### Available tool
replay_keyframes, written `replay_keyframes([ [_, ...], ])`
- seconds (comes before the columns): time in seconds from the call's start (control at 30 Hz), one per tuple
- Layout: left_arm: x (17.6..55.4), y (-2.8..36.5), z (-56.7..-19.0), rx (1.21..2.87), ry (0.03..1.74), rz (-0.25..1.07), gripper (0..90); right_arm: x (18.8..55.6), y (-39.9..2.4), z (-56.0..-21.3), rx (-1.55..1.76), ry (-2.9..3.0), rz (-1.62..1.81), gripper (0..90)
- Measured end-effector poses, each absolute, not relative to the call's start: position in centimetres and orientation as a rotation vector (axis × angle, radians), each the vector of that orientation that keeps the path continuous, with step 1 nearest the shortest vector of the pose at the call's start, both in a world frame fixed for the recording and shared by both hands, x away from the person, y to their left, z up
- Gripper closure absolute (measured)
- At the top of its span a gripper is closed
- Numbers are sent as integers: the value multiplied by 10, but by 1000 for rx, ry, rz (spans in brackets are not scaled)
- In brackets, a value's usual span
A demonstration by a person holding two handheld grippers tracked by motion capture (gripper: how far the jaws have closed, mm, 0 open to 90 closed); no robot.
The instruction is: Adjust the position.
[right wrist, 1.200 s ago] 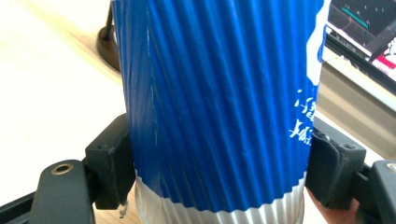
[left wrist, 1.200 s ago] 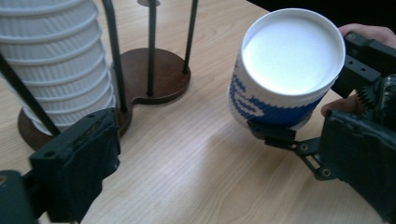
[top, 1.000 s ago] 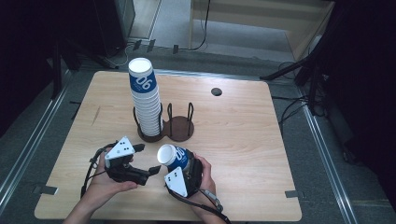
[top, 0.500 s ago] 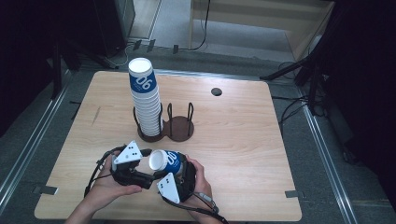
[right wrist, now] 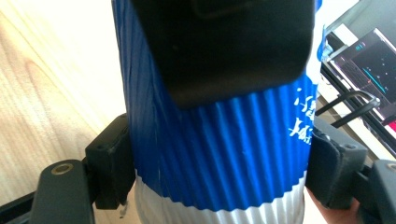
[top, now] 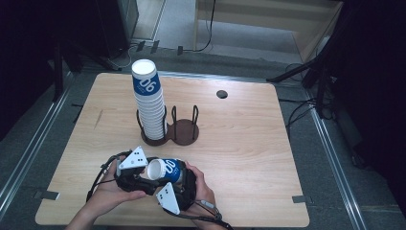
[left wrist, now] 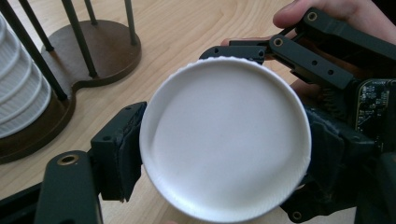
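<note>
Item: blue cup [top: 165, 170] on its side, right gripper [top: 178, 186] clamped on it; left gripper [top: 139, 178] just closed round its base (handover likely).

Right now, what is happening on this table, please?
A person works with a gripper in each hand near the table's front edge. The right gripper is shut on a blue paper cup lying on its side. The left gripper has just been closing around the same cup near its white base, jaws at both sides. Behind them stands a tall cup stack in a two-ring holder; the other ring is empty.
</note>
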State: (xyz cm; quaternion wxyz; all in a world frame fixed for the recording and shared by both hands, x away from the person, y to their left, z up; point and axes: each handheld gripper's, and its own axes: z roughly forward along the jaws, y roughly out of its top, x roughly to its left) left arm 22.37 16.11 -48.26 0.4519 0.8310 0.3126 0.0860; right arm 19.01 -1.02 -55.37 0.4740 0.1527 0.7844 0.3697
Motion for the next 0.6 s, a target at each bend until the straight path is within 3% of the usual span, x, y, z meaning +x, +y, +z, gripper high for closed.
replay_keyframes([
  [0.6, 227, 169, -481, 1995, 739, 180, 277, 188, -11, -545, 392, 1925, 937, 118],
])
